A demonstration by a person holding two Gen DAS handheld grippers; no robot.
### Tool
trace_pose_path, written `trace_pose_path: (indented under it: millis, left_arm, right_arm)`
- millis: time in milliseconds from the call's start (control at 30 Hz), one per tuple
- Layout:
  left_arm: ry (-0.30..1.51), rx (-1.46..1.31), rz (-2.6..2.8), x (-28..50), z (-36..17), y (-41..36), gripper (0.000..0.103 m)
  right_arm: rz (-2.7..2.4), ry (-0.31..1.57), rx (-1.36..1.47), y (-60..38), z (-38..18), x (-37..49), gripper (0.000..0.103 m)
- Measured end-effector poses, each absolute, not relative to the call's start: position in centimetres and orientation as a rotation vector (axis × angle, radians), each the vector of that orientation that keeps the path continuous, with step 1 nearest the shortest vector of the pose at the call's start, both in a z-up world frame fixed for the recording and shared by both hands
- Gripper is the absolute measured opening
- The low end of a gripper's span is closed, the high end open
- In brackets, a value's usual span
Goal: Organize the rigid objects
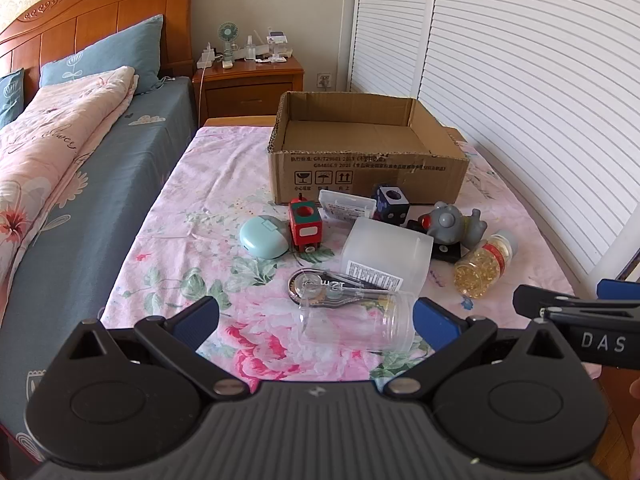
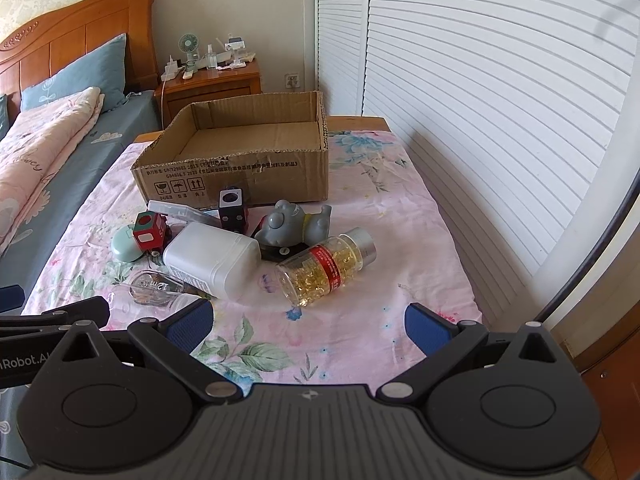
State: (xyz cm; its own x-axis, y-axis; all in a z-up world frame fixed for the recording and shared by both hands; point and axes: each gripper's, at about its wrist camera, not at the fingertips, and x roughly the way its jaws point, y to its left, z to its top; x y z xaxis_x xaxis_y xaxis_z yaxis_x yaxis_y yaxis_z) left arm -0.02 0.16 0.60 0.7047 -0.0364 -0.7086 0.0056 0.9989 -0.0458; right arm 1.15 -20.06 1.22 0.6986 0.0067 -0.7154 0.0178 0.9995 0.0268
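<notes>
Both grippers sit low in their frames with nothing between the blue pads: the left gripper (image 1: 316, 318) is spread wide, and so is the right gripper (image 2: 308, 320). The cardboard box (image 1: 360, 176) sits upper centre on the floral sheet (image 1: 224, 208), open on top. Just below it there's a jumble: mint case (image 1: 262, 237), red toy block (image 1: 306, 226), frosted white container (image 1: 386, 256), grey figurine (image 1: 452, 222), capsule bottle (image 2: 326, 266) lying on its side, and a clear jar (image 1: 360, 320) near the left gripper's right pad.

Capsule bottle (image 2: 326, 268) lies beyond the spread, empty right tool (image 2: 308, 322).
</notes>
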Motion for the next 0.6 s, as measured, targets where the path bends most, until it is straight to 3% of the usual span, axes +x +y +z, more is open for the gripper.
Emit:
trace_pose_path:
  millis: [600]
  left_arm:
    - [0.783, -0.036, -0.030, 0.2, 0.7, -0.9, 0.102]
  right_arm:
    - [-0.013, 0.789, 0.038, -20.4, 1.1, 1.0, 0.103]
